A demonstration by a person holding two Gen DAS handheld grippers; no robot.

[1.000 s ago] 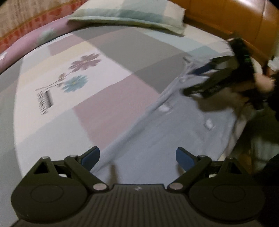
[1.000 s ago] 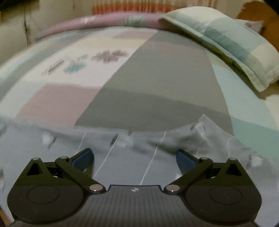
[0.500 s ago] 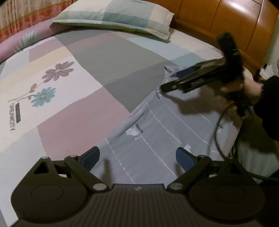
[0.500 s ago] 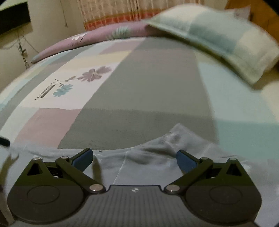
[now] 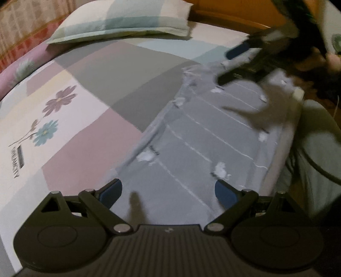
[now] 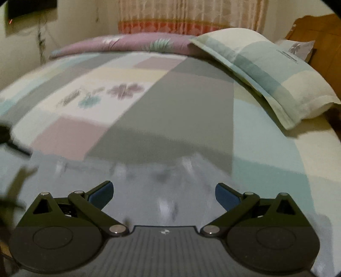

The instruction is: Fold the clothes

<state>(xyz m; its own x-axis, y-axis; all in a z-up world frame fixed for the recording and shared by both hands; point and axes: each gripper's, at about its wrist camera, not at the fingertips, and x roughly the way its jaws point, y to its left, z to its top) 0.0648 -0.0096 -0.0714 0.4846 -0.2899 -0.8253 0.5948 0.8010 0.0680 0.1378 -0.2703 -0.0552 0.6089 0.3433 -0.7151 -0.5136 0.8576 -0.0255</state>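
grey striped cloth, the garment (image 5: pixel 202 136) lies spread in a long strip along the near edge of the bed (image 5: pixel 89 102), its far end bunched under the right gripper (image 5: pixel 236 61). the left gripper (image 5: pixel 168 191) hovers over the near end, claw wide apart, empty; the right gripper (image 6: pixel 164 191) also has its claw apart, holding nothing. this could be laying out before a fold or smoothing after one (a single layer or a doubled one, i cannot tell). any grasp calls for closing on an edge, not the bedsheet beneath. pillow (image 5: pixel 123 19) and headboard (image 5: pixel 230 19) sit well apart; nothing blocks the cloth.
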